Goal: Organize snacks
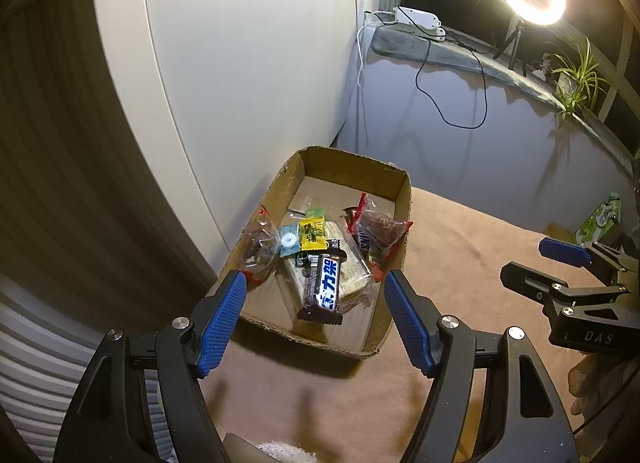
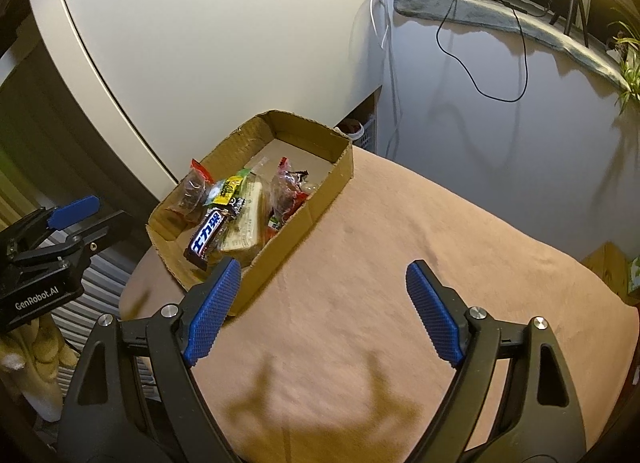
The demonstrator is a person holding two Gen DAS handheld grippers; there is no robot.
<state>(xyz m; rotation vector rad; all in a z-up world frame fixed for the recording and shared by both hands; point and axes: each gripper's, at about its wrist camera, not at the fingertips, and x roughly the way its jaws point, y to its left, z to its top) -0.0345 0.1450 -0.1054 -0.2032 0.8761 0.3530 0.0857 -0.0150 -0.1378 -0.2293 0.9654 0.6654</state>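
Cardboard tray [image 1: 400, 191] sits at the table's [image 1: 460, 263] far-left corner, against the cabinet [image 1: 240, 63] on its left, with all snacks piled in its near half. Chocolate bar [image 1: 324, 287] lies nearest on top of a cracker pack [image 1: 352, 267], one clear bag [image 1: 260, 243] at the left wall, another bag [image 1: 380, 231] at the right wall. Left gripper [image 1: 316, 291] hangs over the tray's near end; right gripper [image 2: 324, 283] is over bare table right of it.

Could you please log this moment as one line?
left gripper: open, empty | right gripper: open, empty | snacks: in shallow brown cardboard box
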